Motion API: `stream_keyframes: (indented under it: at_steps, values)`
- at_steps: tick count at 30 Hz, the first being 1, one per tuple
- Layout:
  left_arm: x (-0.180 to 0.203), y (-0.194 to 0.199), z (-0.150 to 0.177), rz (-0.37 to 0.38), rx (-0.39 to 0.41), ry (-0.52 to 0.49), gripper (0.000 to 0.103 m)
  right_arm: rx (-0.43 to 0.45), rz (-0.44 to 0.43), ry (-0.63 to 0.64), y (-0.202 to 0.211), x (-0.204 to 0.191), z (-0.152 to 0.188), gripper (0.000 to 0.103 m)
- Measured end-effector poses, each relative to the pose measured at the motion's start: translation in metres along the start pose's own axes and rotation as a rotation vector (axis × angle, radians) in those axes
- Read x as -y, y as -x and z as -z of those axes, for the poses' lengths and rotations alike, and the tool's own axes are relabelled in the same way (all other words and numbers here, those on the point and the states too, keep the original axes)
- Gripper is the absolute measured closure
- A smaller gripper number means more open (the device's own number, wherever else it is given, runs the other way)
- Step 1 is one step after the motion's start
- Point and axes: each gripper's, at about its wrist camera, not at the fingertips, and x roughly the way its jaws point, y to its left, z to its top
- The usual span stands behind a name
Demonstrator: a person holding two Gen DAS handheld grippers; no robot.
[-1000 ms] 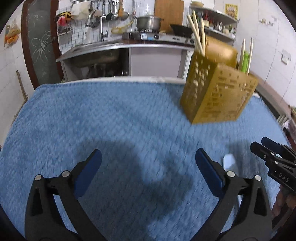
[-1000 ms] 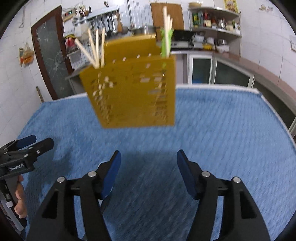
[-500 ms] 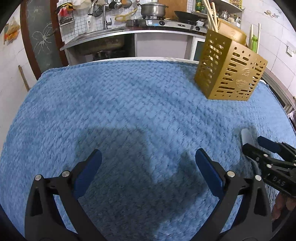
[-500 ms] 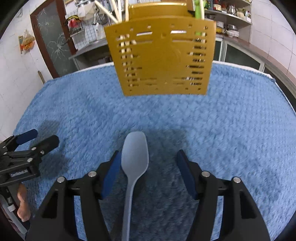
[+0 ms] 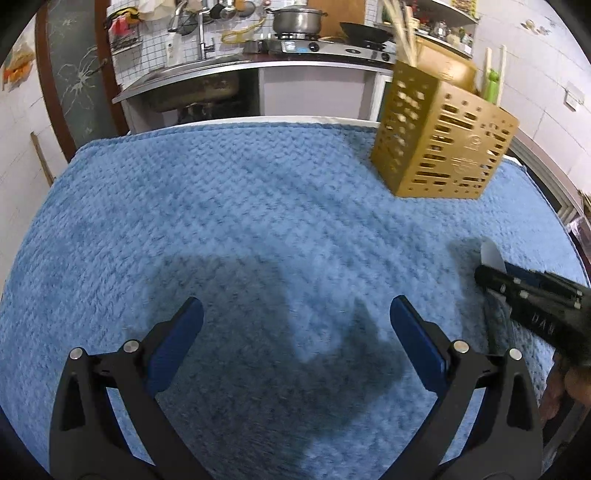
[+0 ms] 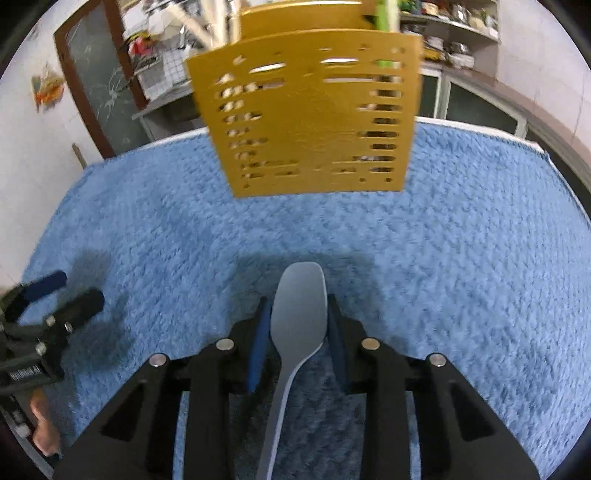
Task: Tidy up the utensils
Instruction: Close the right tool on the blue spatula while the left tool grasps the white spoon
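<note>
A grey spoon lies on the blue towel with its bowl between the fingers of my right gripper. The fingers have closed in on the bowl from both sides. A gold slotted utensil holder with chopsticks and a green utensil stands just beyond. In the left wrist view the holder stands at the far right, and the spoon tip shows by the right gripper. My left gripper is open and empty over the towel.
The blue towel covers the whole table. Behind it are a kitchen counter with a sink, a stove with a pot and shelves. A dark door stands at the left.
My right gripper has moved forward and down over the spoon and narrowed from wide open onto its bowl. The left gripper stayed open.
</note>
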Motion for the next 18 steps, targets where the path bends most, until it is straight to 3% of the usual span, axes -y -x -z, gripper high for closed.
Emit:
stream_keyframes:
  at_steps: [15,18]
  values:
    - [0.083,0.006,0.005,0.095,-0.041,-0.07,0.006,0.006,0.12,-0.087,0.031,0.097,0.009,0.073]
    - [0.104,0.005,0.011,0.095,-0.057,-0.108,0.015,0.006,0.139,-0.101,0.034,0.112,0.009,0.073]
